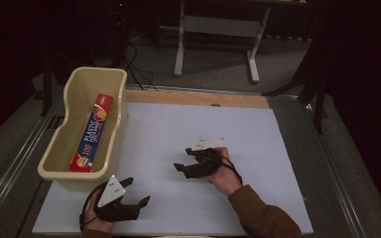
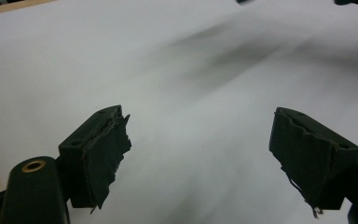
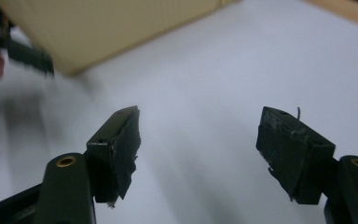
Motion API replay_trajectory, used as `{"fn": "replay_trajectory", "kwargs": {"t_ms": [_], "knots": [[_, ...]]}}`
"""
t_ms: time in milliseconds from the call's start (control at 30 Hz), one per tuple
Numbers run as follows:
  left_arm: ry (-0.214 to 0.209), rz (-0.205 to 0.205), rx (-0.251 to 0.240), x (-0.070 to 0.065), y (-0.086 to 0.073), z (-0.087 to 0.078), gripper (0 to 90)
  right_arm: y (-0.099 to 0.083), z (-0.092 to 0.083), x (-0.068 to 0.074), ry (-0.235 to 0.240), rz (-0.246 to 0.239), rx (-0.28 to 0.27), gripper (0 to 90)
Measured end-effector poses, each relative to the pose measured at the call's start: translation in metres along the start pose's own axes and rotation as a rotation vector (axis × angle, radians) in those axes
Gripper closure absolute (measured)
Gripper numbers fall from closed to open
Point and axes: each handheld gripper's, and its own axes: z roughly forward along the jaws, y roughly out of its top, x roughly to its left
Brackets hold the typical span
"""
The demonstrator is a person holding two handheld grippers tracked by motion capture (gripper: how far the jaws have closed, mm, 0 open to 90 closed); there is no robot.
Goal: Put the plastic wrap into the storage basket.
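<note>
Plastic wrap box (image 1: 92, 134) lies lengthwise in the cream bin (image 1: 119, 94), at the worktop's left edge, well apart from both grippers. The worktop (image 1: 258, 144) is a white board with a wooden strip along its far side; beyond it lie grey floor, cables and the legs of a pale stand in a dark room. Nearest, the left gripper (image 1: 135, 192) rests low near the front edge, jaws spread wide and empty. Farther in, the right gripper (image 1: 183, 159) hangs over bare board, pointing toward the bin, jaws well apart with nothing between them.
</note>
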Motion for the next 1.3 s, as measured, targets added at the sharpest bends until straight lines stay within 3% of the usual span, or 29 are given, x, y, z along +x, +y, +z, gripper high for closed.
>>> {"fn": "replay_trajectory", "kwargs": {"t_ms": [200, 367, 533, 667, 900, 1133, 1300], "knots": [[-0.001, 0.003, 0.003, 0.0, 0.001, 0.001, 19.1, -0.025, -0.012, -0.003, -0.005, -0.028, 0.081, 25.2], [0.0, 0.004, 0.003, 0.0, 0.001, 0.001, 19.1, -0.047, -0.028, -0.007, -0.018, -0.007, 0.091, 24.4], [-0.001, 0.004, 0.001, 0.0, 0.001, 0.001, 19.1, -0.071, -0.05, -0.014, -0.03, 0.053, 0.047, 27.0], [-0.002, 0.004, 0.0, 0.0, 0.001, 0.001, 19.1, -0.087, -0.067, -0.019, -0.076, 0.078, 0.021, 27.0], [0.0, 0.002, -0.005, 0.0, 0.001, -0.001, 19.1, -0.099, -0.091, -0.024, -0.12, 0.1, -0.066, 26.9], [0.004, -0.001, -0.015, 0.001, 0.001, -0.005, 19.1, -0.115, -0.102, -0.024, -0.144, 0.116, -0.088, 26.8], [0.008, 0.001, -0.017, 0.0, 0.001, -0.007, 19.1, -0.124, -0.116, -0.028, -0.164, 0.152, -0.133, 26.5]]}}
